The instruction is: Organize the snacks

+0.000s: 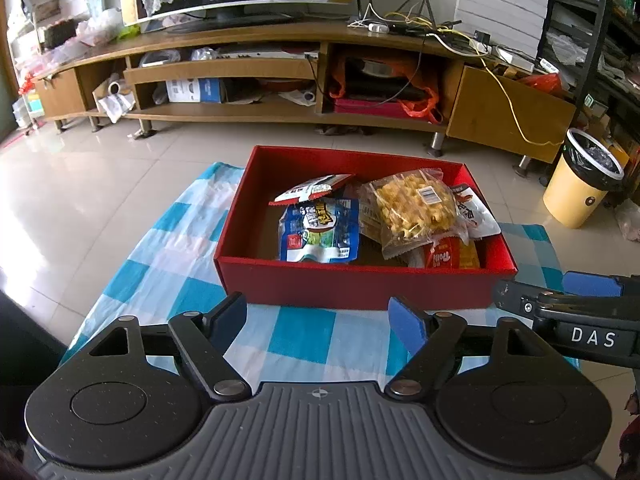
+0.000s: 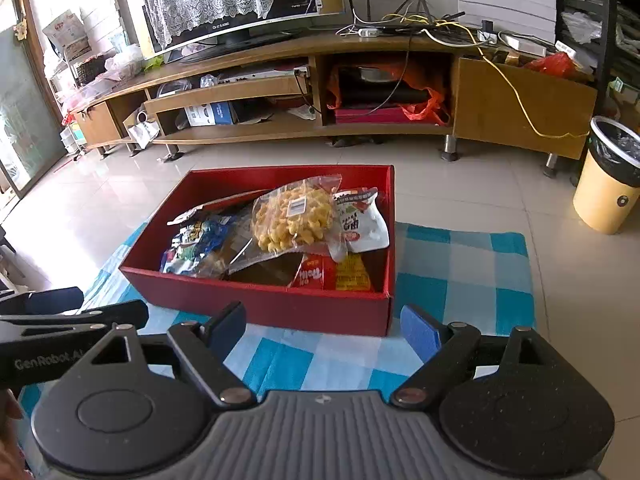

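Blue-and-white checked cloth [image 1: 304,336] is covering the table; a red box [image 1: 360,284] is resting directly on it

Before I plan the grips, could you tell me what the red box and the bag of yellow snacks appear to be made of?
Red box: probably matte cardboard, with thin, straight, folded walls and no shine.
Bag of yellow snacks: clear, glossy plastic film, as the contents show through and it crinkles and glints.

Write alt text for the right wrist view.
An open red cardboard box of snack packets, with a clear bag of yellow puffed snacks on top, sits on a blue-and-white checked cloth on a tiled floor. The right tongs stand open and empty before it. A wooden TV stand runs behind.
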Demonstrator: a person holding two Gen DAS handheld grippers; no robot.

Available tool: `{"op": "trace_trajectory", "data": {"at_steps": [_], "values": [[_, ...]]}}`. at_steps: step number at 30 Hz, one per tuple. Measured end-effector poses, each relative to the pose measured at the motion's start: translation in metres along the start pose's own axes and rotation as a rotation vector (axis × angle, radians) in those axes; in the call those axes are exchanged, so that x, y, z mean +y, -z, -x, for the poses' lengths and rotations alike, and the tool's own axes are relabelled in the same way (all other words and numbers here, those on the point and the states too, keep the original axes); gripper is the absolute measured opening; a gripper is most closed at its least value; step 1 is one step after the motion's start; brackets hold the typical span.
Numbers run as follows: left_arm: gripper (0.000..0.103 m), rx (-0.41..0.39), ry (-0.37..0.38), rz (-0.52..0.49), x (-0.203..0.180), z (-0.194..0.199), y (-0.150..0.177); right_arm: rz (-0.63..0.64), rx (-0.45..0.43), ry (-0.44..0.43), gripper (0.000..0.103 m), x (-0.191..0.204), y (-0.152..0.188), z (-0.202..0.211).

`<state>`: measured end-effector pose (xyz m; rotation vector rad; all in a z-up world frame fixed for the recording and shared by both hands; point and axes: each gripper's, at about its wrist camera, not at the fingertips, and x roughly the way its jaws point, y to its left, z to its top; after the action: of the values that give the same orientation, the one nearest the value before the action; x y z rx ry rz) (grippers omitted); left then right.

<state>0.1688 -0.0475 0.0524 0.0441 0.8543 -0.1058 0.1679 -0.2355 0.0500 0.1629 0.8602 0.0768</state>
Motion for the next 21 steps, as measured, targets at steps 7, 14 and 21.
{"op": "trace_trajectory", "data": {"at_steps": [7,14,21], "values": [[0.084,-0.002,0.004,0.004,0.003,0.009,0.009,-0.006,0.001,-0.004,0.085,0.001,0.013,0.009],[0.085,0.003,0.0,-0.01,0.002,0.017,0.022,0.0,0.0,-0.01,0.085,0.007,0.024,0.021],[0.086,0.003,0.004,-0.014,0.003,0.026,0.035,-0.005,0.012,-0.012,0.085,0.009,0.04,0.031]]}}
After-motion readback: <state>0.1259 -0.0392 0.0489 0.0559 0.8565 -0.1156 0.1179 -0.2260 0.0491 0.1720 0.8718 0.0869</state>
